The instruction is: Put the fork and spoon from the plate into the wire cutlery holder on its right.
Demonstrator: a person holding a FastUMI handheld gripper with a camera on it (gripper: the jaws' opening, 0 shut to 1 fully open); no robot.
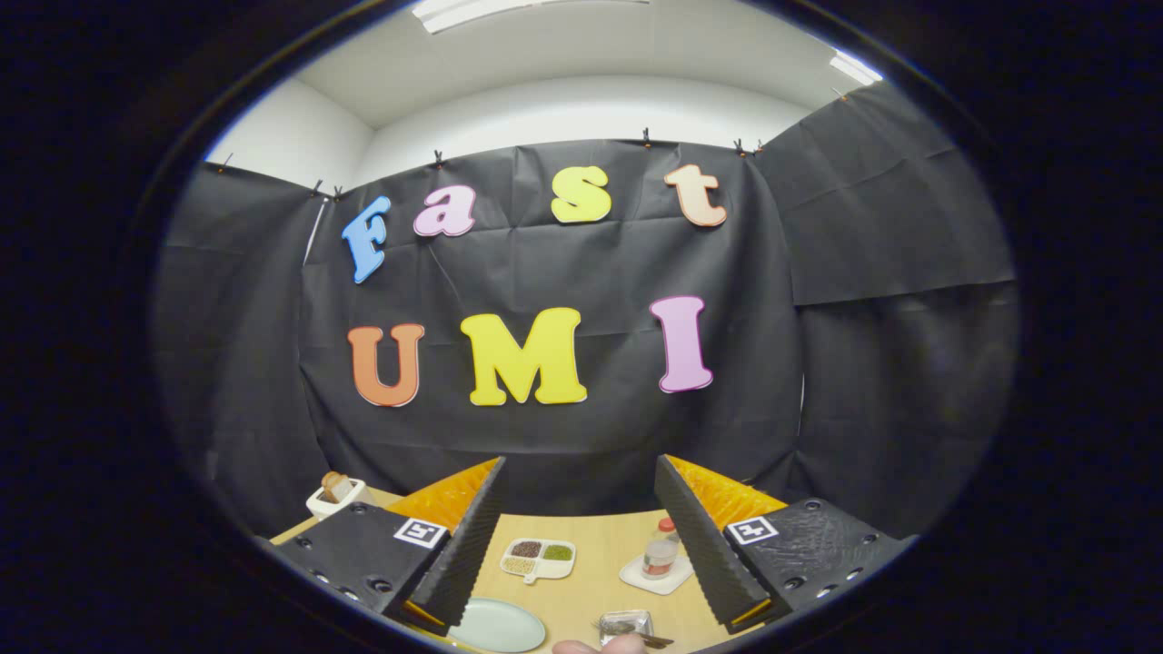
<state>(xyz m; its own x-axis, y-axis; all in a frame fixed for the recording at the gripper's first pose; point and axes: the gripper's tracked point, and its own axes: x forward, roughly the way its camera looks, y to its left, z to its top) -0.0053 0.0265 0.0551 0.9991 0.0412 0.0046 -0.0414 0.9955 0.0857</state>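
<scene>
Two fingers of my tongs point(577, 536) stand wide apart, empty, above the wooden desk point(595, 581); round pale-green plate point(498, 625) lies between them.

Between the parted fingers of the gripper point(578, 545), on the table point(600, 536), the plate point(498, 625) lies at seven o'clock, a divided dish point(538, 558) at eleven behind it, a jar point(660, 556) on a coaster point(656, 576) at two, the wire cutlery holder point(625, 626) at five.

Pale green plate point(498, 625) on table; wire cutlery holder point(625, 625) to its right, cutlery inside.
</scene>
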